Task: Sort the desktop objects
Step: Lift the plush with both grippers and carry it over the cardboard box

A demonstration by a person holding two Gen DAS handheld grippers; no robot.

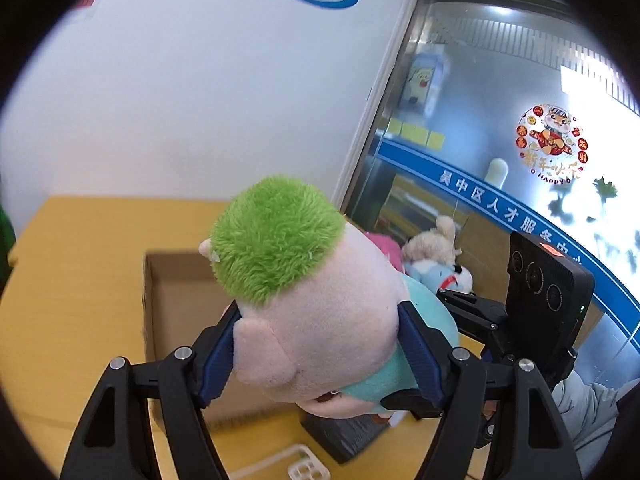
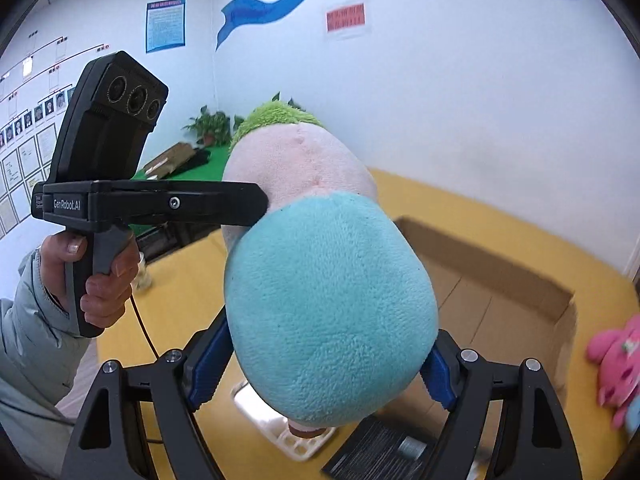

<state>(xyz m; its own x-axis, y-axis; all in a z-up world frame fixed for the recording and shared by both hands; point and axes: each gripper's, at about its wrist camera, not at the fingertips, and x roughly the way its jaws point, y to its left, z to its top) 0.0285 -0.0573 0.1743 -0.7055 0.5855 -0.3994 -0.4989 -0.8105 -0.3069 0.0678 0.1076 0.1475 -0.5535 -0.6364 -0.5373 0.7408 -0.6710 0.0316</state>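
Note:
A plush doll (image 1: 316, 312) with green hair, a pink head and a teal body is held in the air above the yellow table. My left gripper (image 1: 320, 344) is shut on its pink head. My right gripper (image 2: 320, 364) is shut on its teal body (image 2: 332, 312). The left gripper's body (image 2: 160, 204) shows in the right wrist view, touching the doll's head. The right gripper's body (image 1: 548, 300) shows in the left wrist view. An open cardboard box (image 1: 176, 292) lies below and behind the doll; it also shows in the right wrist view (image 2: 500, 292).
Pink, beige and blue plush toys (image 1: 432, 256) lie to the right of the box; the pink one also shows in the right wrist view (image 2: 616, 360). A white plastic tray (image 2: 296, 440) and a dark flat box (image 2: 384, 448) lie on the yellow table (image 1: 72, 264) under the doll. A glass door (image 1: 500, 120) stands at right.

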